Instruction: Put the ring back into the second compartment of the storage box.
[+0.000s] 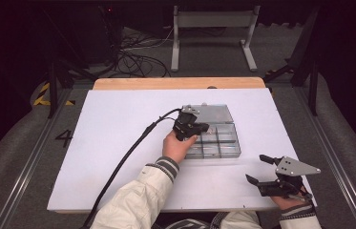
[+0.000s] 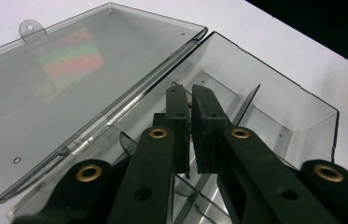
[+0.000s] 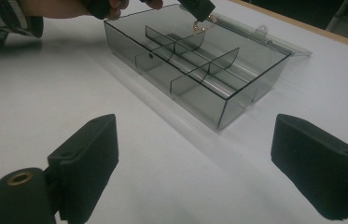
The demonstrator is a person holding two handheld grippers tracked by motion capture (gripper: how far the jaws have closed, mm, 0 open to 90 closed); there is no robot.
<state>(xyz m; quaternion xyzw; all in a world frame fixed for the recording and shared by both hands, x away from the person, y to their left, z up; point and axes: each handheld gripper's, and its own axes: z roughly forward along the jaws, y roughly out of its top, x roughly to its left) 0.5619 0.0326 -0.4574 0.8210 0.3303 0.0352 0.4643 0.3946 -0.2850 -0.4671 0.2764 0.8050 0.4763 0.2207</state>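
**Left hand-held gripper over the open organizer box, right one parked**

High view first: the clear compartment box (image 1: pixel 216 138) sits right of centre on the white counter (image 1: pixel 113 143), with its lid (image 1: pixel 211 113) flipped flat to the far side. That puts the hinge out of the way, so the whole near side is free to come in from. The left hand-held gripper (image 1: pixel 203 127) hangs over the box's left compartments. The right hand-held gripper (image 1: pixel 257 169) waits at the near right corner of the counter, well apart from the box. Lots of bare counter to the left; on the right, the edge is close to that waiting gripper.

Left gripper view: jaws pinched together, with just a sliver of something small and coppery between the pads, too hidden to name. They point down into a compartment, with a thin divider (image 2: pixel 246 105) just beyond, so I'd guess it's there to drop the bit in. The walls are close, so not much sideways room.

Right gripper view: jaws spread wide with nothing between them, aimed at the box's near corner. A small pinkish ring-like piece (image 3: pixel 203 25) dangles from the other gripper above the far compartments.
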